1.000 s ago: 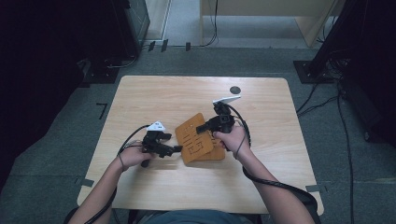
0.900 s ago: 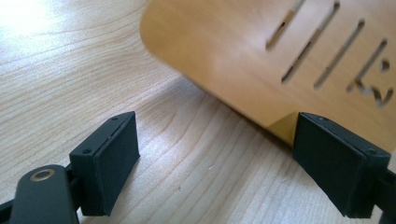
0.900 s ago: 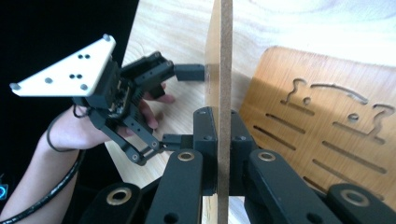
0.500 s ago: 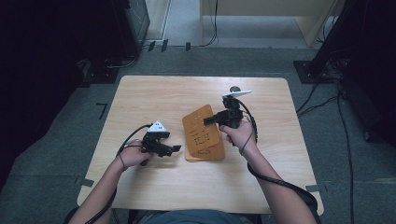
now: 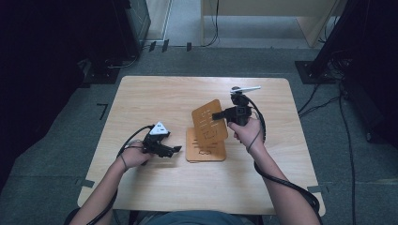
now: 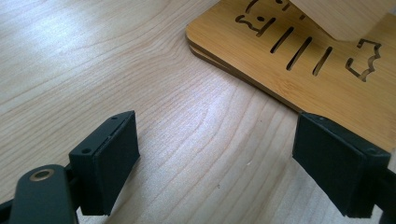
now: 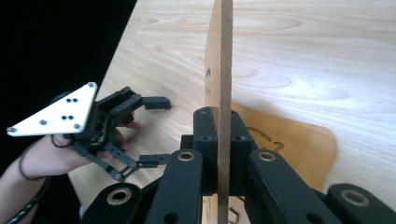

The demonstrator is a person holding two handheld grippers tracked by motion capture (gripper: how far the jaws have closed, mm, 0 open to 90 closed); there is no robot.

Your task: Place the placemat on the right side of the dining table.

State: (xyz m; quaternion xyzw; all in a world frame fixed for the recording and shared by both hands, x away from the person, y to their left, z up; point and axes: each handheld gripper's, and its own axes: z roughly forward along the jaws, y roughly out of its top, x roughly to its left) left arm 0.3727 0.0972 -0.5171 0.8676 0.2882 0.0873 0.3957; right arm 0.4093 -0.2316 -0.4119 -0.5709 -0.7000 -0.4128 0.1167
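Upper wooden panel (image 5: 210,120) stood raised on edge above the middle of the counter (image 5: 155,98), tilted, pinched thin-edge-on between the black pads of the right gripper (image 5: 218,115); in the right gripper view seen almost purely edge-on (image 7: 225,70), so face and cut-outs mostly hidden there. Lower wooden panel (image 5: 205,151) lay flat beneath it, partly covered from above by the raised one; slots and small cut shapes visible up close (image 6: 299,46), but too clipped by the frame edge to read as whole figures. Whether the two panels touched or were joined along an edge, impossible to tell. Left gripper (image 5: 172,149) rested low near the flat panel's left side, spread wide with bare counter between its pads (image 6: 114,154), gripping nothing. Left hand (image 5: 133,157) partly hidden behind the gripper's body.
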